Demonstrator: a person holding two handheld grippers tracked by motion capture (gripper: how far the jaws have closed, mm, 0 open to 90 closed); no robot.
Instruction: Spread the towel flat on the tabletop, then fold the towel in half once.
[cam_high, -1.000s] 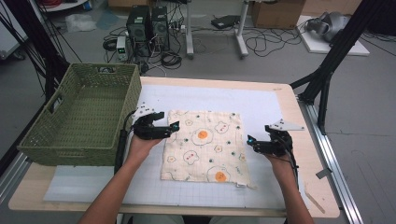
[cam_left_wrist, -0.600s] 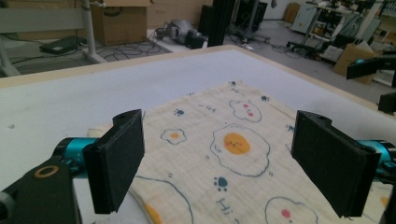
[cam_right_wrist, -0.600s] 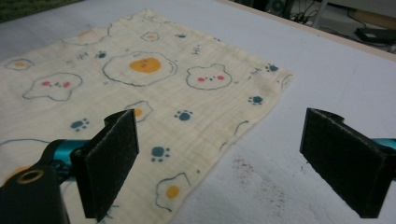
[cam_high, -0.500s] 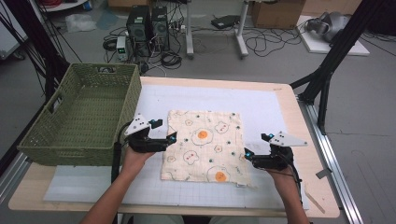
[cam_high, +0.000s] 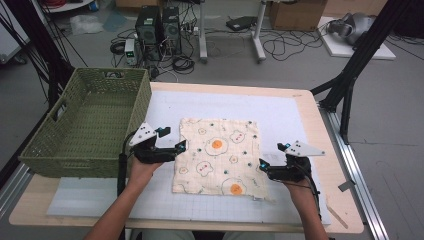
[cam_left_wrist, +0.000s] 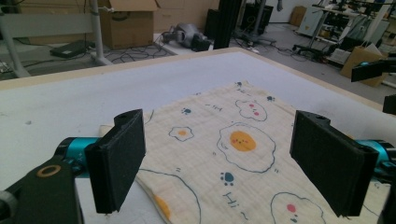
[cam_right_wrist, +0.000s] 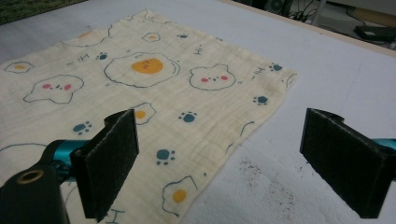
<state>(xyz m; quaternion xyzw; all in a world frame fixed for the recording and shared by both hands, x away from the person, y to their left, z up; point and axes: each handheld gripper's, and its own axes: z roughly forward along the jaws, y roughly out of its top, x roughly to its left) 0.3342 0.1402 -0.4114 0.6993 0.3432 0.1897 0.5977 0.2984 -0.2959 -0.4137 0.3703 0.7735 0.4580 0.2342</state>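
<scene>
A cream cloth printed with fried eggs, bears and paw prints lies flat on the white mat. My left gripper stands open at the cloth's left edge, jaws pointing right over it. In the left gripper view the cloth spreads between and beyond my wide-apart jaws. My right gripper stands open at the cloth's right edge near its front corner. In the right gripper view the cloth lies to the left, its edge running between my jaws, with nothing held.
A green woven basket stands on the table's left side, close to my left hand. The table's wooden rim frames the mat. Beyond the table are computer towers, cables and black stand legs at the right.
Both grippers have drawn back toward the table's front edge, along the cloth's left and right sides. The cloth has not moved.
</scene>
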